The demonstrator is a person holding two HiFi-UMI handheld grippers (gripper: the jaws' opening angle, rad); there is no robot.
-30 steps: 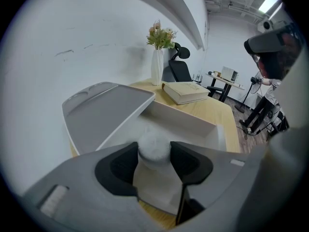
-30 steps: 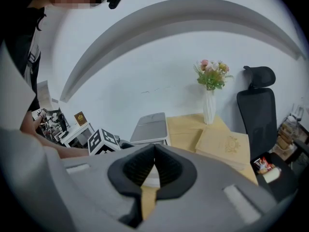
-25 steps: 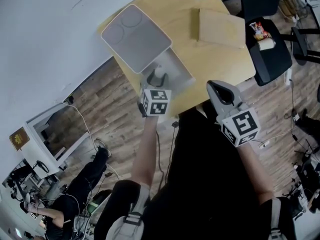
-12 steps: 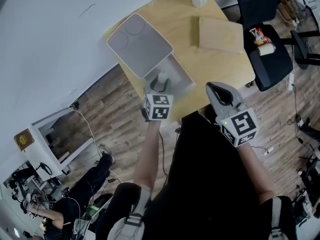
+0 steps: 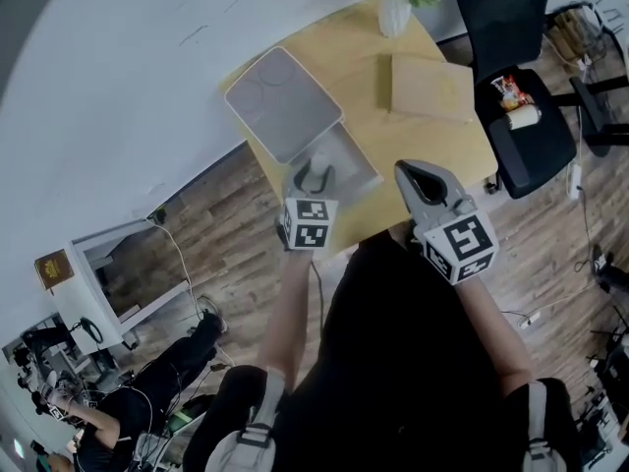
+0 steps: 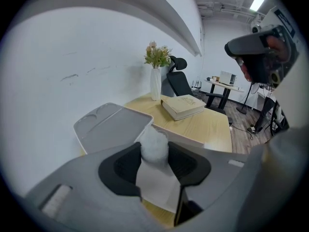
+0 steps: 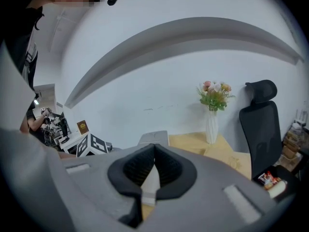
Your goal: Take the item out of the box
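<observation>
A shallow white box point(image 5: 346, 152) stands open at the near left corner of the wooden table point(image 5: 432, 136), its grey lid point(image 5: 283, 103) folded back toward the wall. My left gripper point(image 5: 315, 174) hovers over the box tray. Its jaws have just been closing a little and now pinch a white fluffy ball point(image 6: 154, 145) at their tips, above the tray point(image 6: 189, 139) and next to the lid point(image 6: 110, 125). My right gripper point(image 5: 417, 177) hangs over the table's near edge to the right of the box. In its own view the right gripper point(image 7: 153, 149) is shut with nothing between its pads.
A thick tan book point(image 5: 428, 88) lies mid-table, and a white vase of flowers point(image 5: 395, 10) stands at the far edge. A black office chair point(image 5: 523, 106) with snack packets on its seat sits to the right. A person point(image 5: 147, 401) sits at the lower left.
Both grippers have risen slightly. The left one has lifted away from the box tray with the white ball between its jaws.
</observation>
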